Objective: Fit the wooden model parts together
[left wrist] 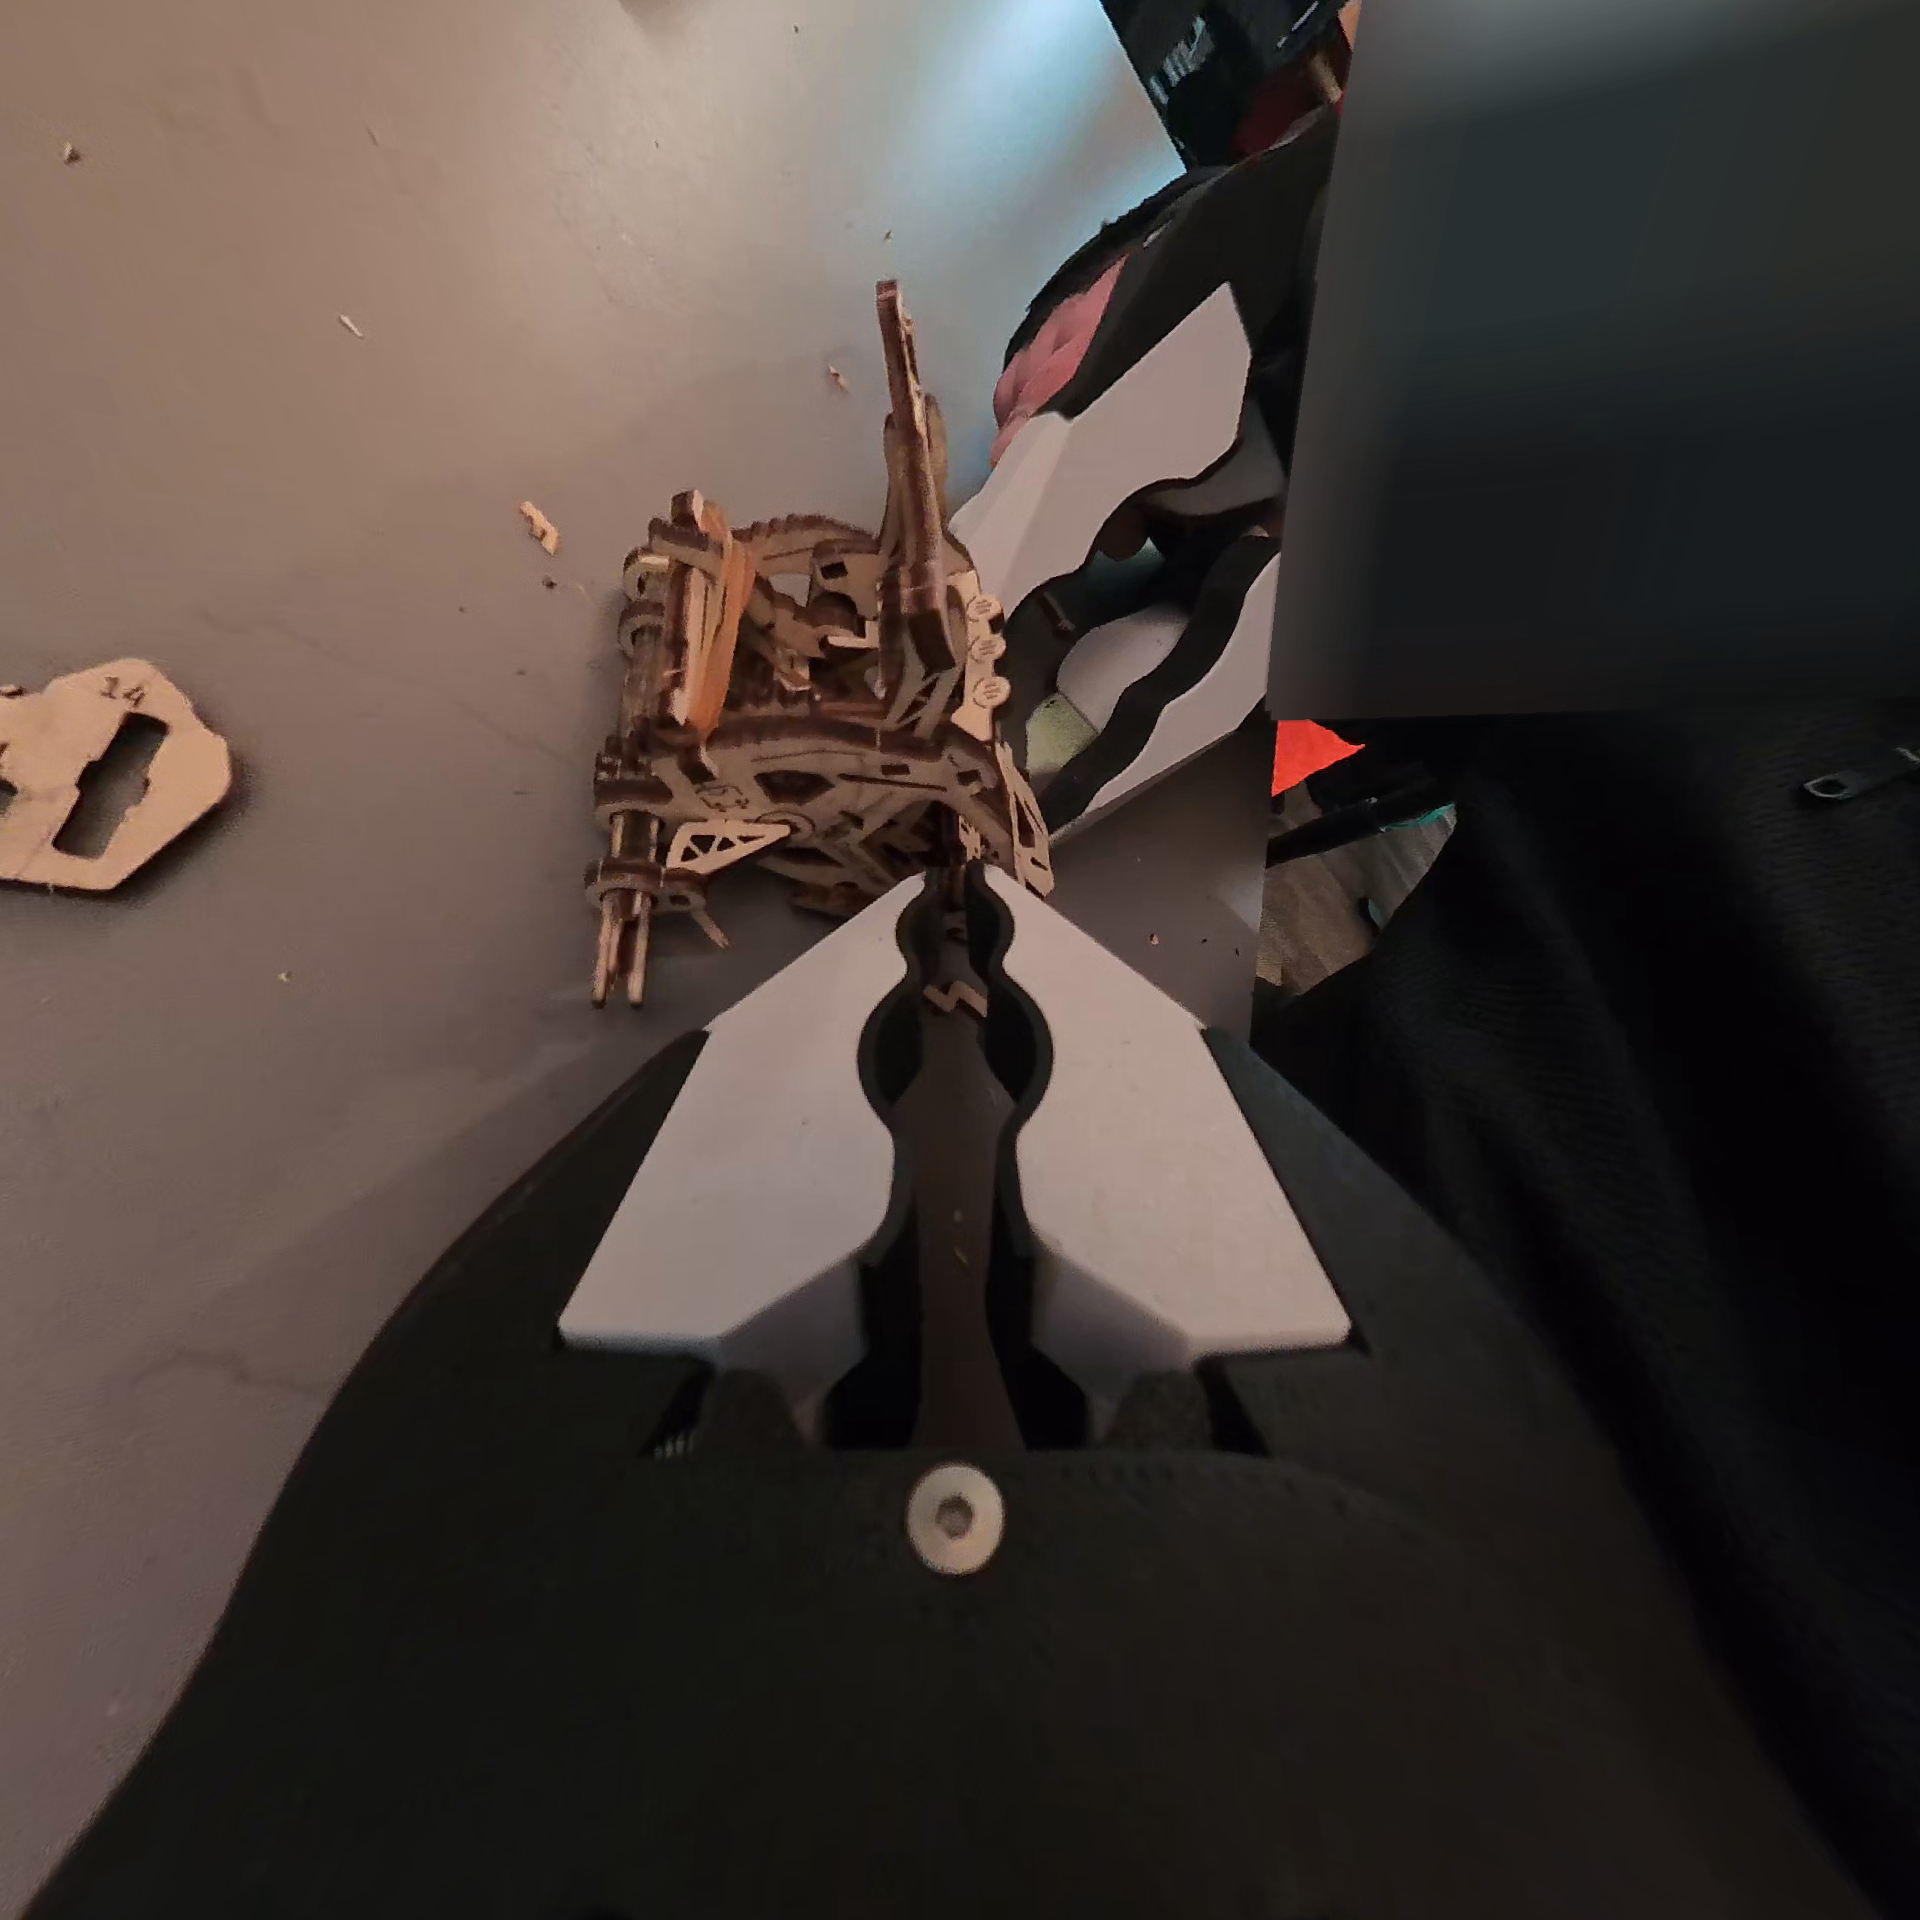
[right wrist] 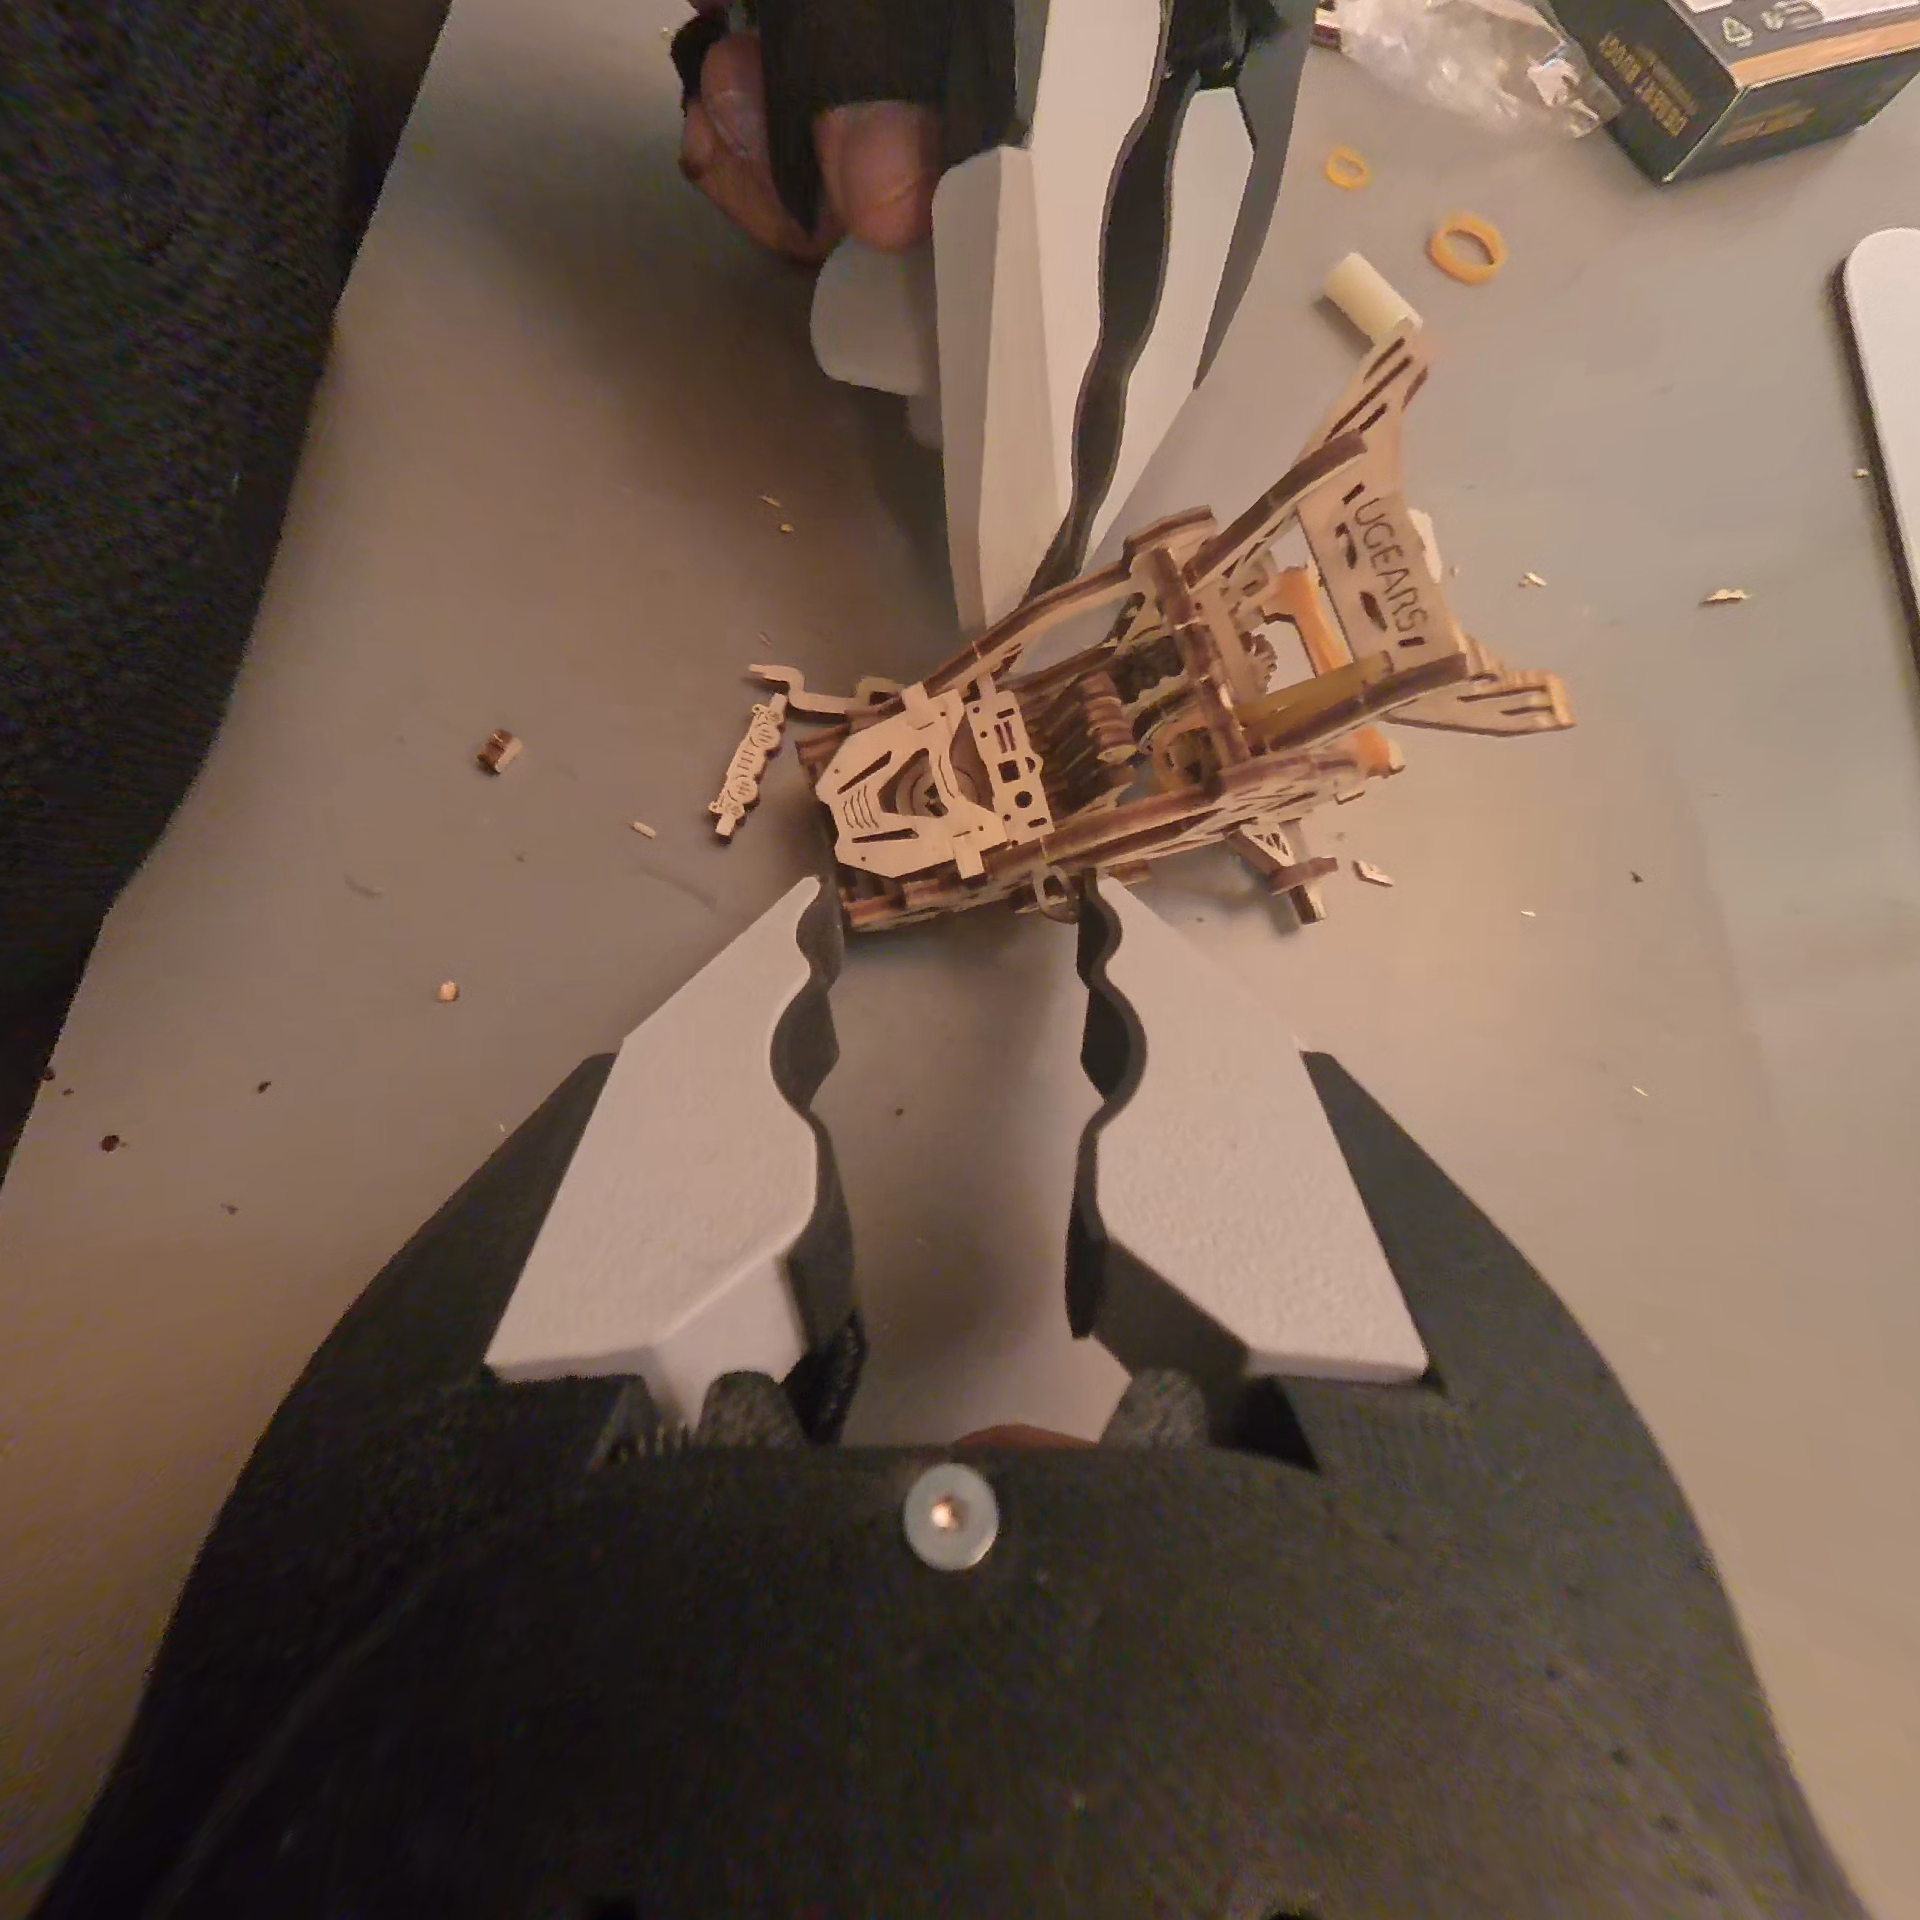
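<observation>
The half-built wooden model [right wrist: 1143,727] lies tilted on the grey table [right wrist: 520,468]. It also shows in the left wrist view [left wrist: 810,727]. My left gripper [left wrist: 951,883] is shut on a thin edge of the model's frame. In the right wrist view it [right wrist: 1023,597] comes in from the far side. My right gripper [right wrist: 956,909] is open, and its tips straddle the model's near front end. From the left wrist view it [left wrist: 1023,665] is open behind the model. A small loose wooden strip [right wrist: 750,769] lies just left of the model.
A cut-out wooden scrap [left wrist: 104,779] lies at the left. Two rubber bands [right wrist: 1465,247], a white cylinder [right wrist: 1361,296], a dark box [right wrist: 1745,83] and a white flat thing [right wrist: 1886,416] are at the far right. A small wooden block [right wrist: 500,750] and chips lie around. A gloved hand [right wrist: 831,156] holds the left gripper. My hands' fingertips stand some 4 centimeters from each other.
</observation>
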Demonstrator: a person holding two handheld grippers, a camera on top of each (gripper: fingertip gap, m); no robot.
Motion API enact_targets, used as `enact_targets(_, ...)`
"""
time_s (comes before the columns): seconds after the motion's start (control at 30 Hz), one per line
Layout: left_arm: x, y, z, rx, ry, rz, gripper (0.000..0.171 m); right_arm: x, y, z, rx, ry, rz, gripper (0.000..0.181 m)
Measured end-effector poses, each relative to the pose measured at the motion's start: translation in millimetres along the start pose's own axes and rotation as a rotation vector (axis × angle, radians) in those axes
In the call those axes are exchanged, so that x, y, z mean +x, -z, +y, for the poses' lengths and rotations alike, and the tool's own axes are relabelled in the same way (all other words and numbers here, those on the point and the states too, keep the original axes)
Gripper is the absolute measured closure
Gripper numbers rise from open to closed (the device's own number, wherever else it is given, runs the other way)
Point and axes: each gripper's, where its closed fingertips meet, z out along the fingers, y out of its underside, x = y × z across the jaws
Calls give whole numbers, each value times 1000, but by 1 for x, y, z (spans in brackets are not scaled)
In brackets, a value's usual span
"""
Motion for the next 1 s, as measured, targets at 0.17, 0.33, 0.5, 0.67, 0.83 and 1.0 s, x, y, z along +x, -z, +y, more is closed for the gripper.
enact_targets(0.17,0,-1,0,9,-22,-21,170,0,0,0,-8,9,2,138)
enact_targets(0.33,1,-1,0,15,-38,-31,170,-1,0,-1,-7,28,11,138)
enact_targets(0.5,3,-1,1,19,-61,-37,170,-2,0,-1,-16,45,21,138)
enact_targets(0.67,2,-1,2,25,-79,-55,169,-3,-1,1,-34,14,-10,139)
enact_targets(0.83,2,0,3,22,-87,-67,169,-3,-2,1,-46,22,-20,139)
enact_targets(1.0,2,-1,3,26,-88,-65,170,-4,-2,1,-42,25,-17,138)
